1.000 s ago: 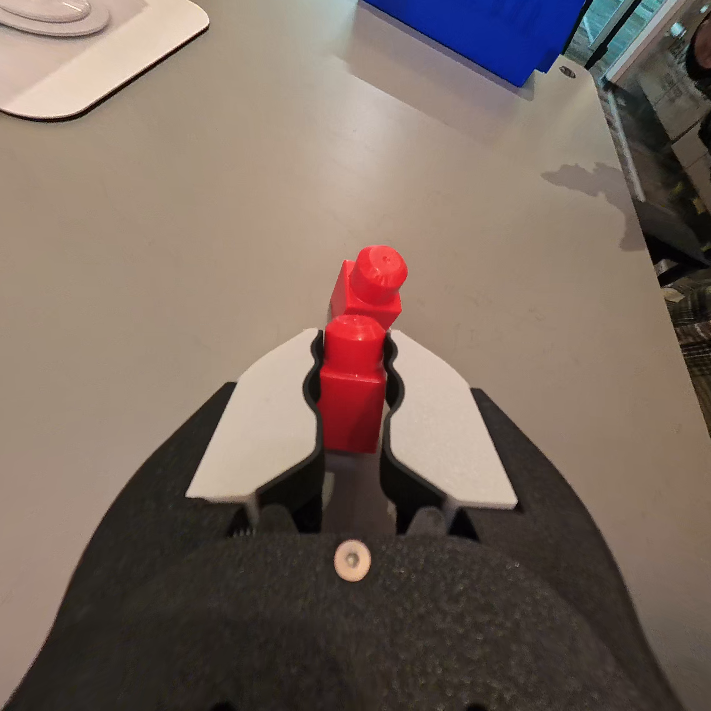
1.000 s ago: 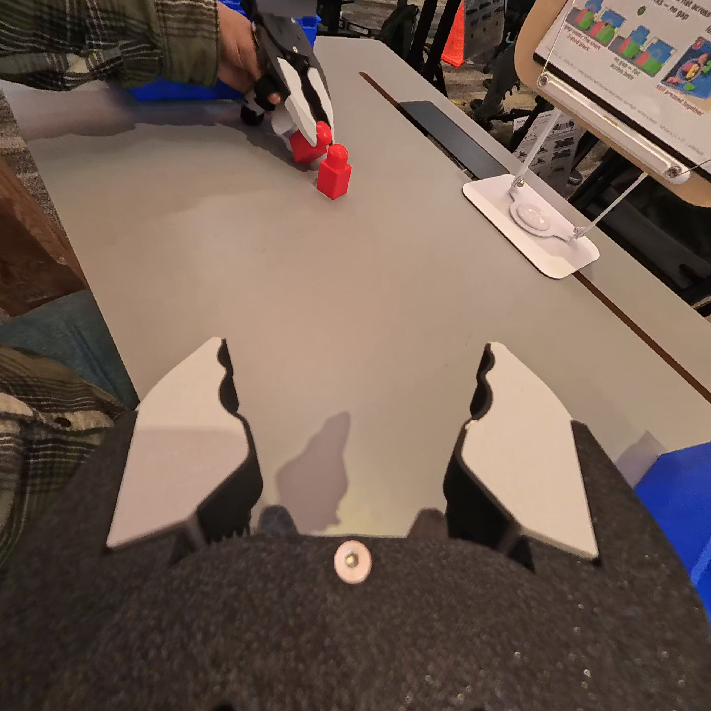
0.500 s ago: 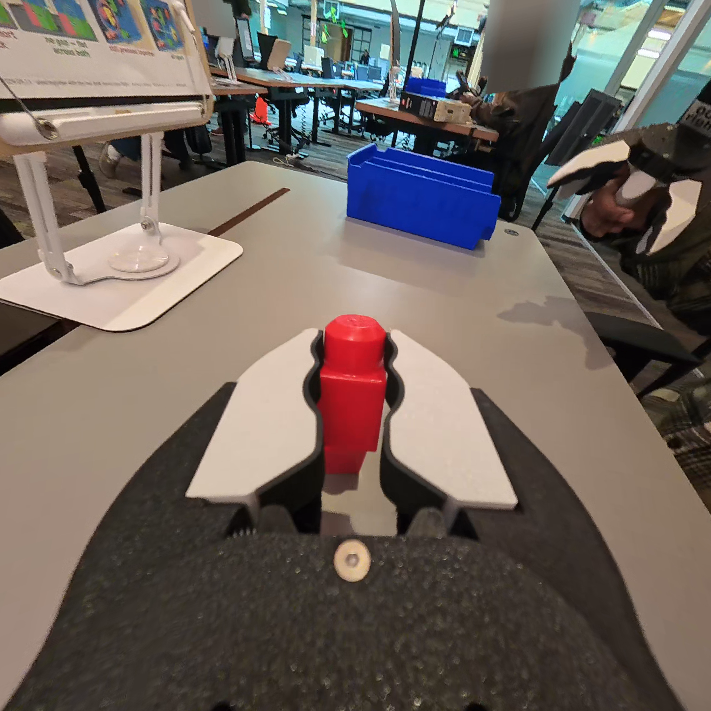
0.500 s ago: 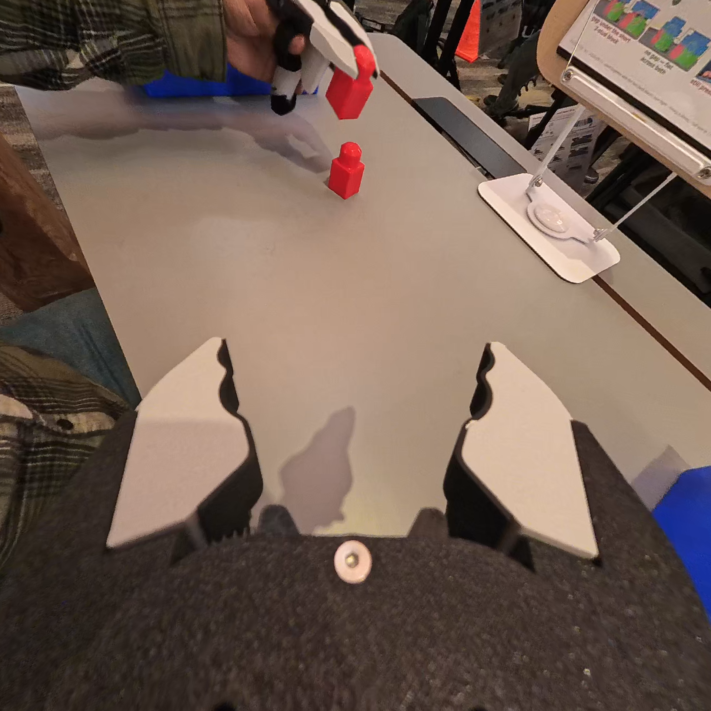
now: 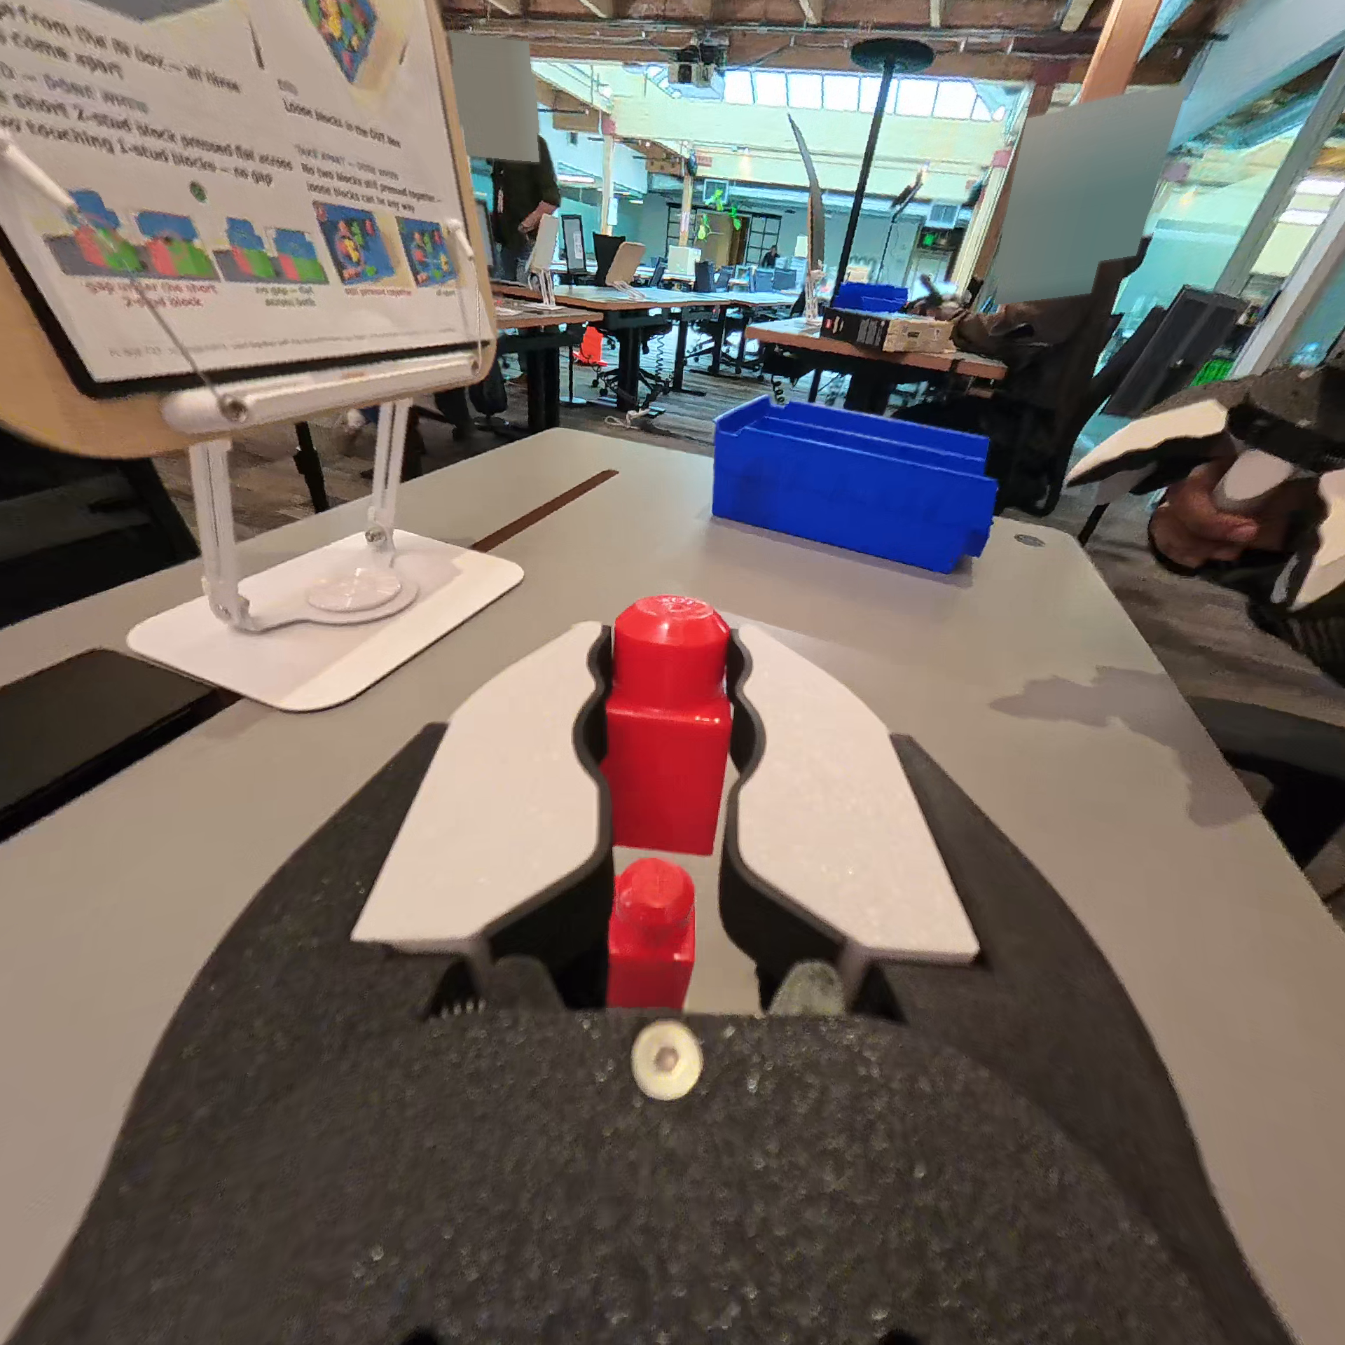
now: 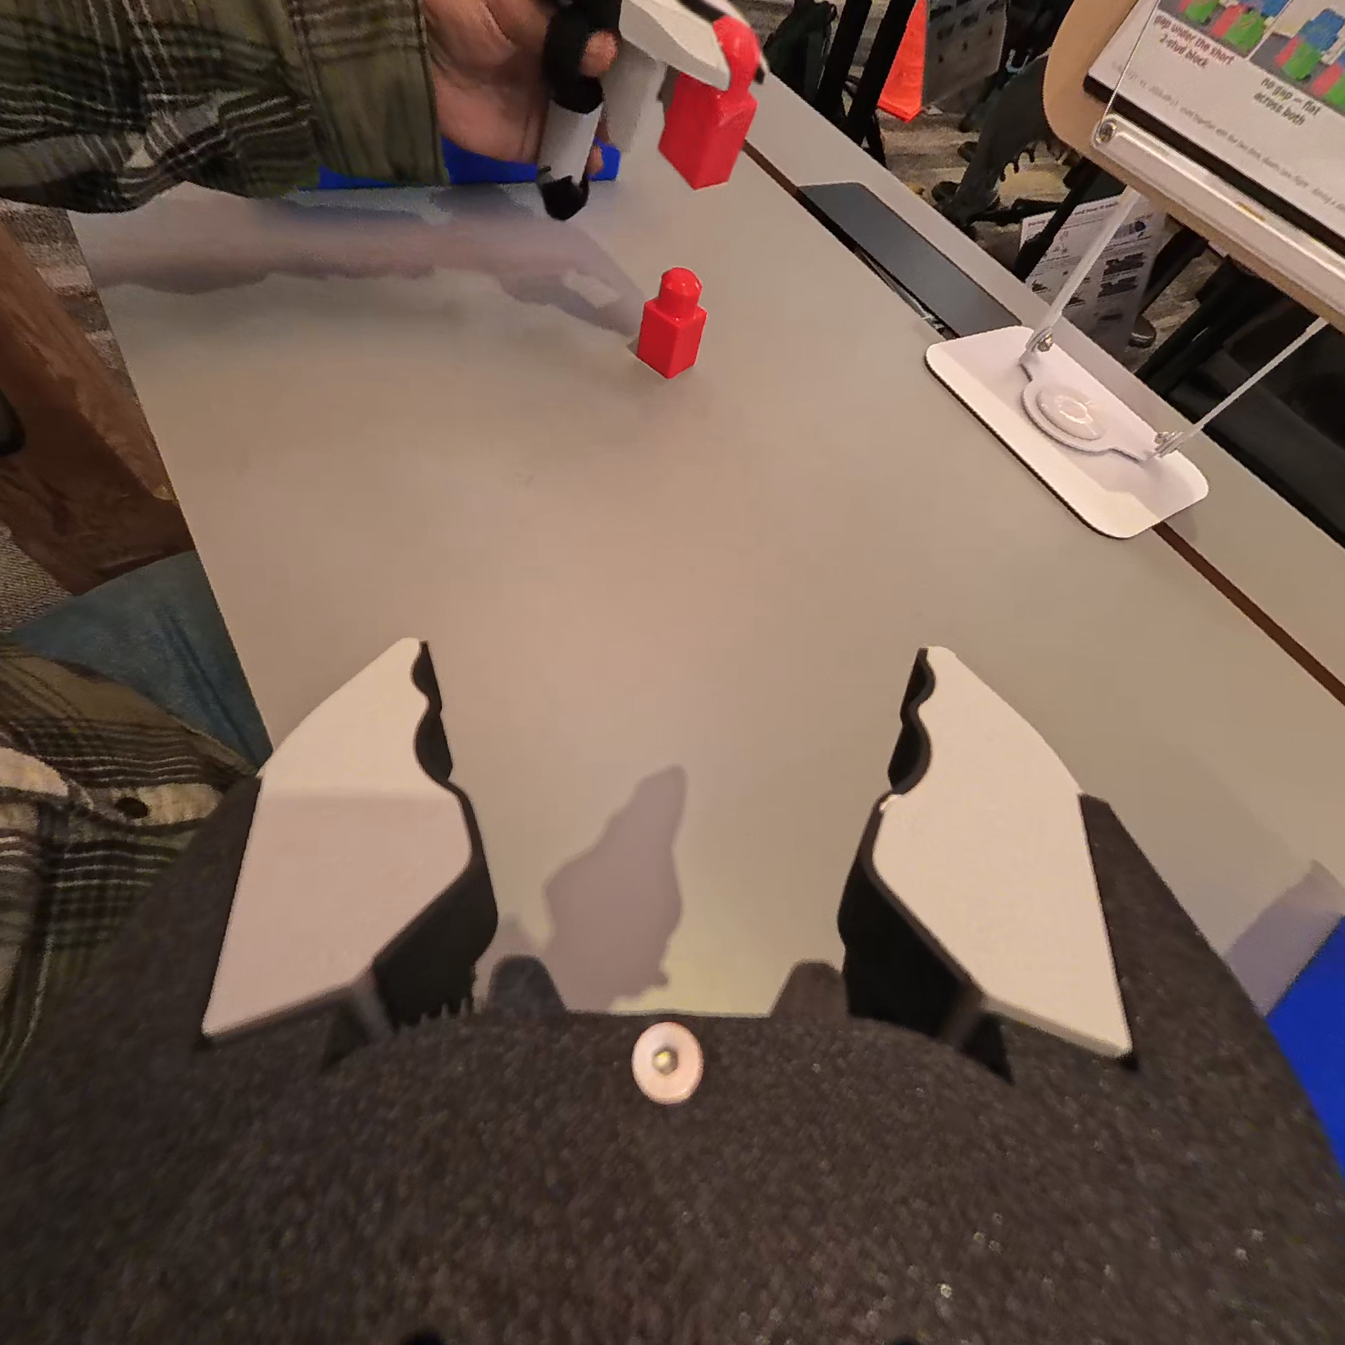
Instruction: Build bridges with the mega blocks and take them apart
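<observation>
My left gripper [image 5: 666, 655] is shut on a red one-stud block [image 5: 666, 757] and holds it upright, well above the grey table [image 5: 910, 728]. A second red one-stud block [image 5: 650, 939] stands on the table below it, seen through the gap between the fingers. In the right wrist view the held block [image 6: 704, 124] hangs high in the left gripper [image 6: 728, 62], and the standing block [image 6: 671, 325] is below it on the table. My right gripper [image 6: 669, 699] is open and empty, low over the near end of the table.
A blue bin [image 5: 851, 480] stands at the table's far end. A white stand [image 5: 327, 611] holding an instruction sheet [image 5: 218, 189] sits at the left side. A black flat pad [image 6: 906, 255] lies by the table's seam. A person's plaid sleeve [image 6: 182, 87] reaches in.
My left gripper has lifted its red block up and away from the second red block, which stays standing on the table. My right gripper has stayed open and almost still.
</observation>
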Action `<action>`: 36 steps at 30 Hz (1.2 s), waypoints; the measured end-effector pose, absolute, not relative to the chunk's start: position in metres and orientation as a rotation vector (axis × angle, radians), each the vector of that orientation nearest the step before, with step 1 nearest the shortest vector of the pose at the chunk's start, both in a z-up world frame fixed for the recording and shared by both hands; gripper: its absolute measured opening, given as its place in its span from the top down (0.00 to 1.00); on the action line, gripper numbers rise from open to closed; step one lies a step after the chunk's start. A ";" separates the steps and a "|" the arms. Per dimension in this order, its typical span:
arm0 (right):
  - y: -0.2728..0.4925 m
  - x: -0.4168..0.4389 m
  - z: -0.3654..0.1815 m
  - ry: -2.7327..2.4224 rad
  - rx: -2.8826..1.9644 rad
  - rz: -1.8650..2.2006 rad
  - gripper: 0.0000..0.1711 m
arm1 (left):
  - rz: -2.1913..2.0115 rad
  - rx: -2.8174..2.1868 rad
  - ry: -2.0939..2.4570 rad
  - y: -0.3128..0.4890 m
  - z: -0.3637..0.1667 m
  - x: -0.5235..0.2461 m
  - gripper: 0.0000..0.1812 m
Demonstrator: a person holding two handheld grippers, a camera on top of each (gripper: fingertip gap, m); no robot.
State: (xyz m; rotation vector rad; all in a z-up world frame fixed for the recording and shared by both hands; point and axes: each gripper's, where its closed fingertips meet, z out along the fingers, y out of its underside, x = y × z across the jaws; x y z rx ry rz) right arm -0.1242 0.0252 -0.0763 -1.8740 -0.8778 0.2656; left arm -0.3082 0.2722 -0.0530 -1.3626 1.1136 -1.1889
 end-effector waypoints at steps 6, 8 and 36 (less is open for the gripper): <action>0.024 -0.121 -0.080 -0.870 -1.891 0.259 0.31 | -1.005 -1.390 1.269 0.271 -0.058 -0.262 0.84; 0.022 -0.121 -0.078 -0.871 -1.887 0.258 0.31 | -0.973 -1.441 1.350 0.271 -0.075 -0.251 0.84; 0.023 -0.115 -0.076 -0.866 -1.903 0.235 0.30 | -0.908 -1.773 1.618 0.269 -0.168 -0.268 0.78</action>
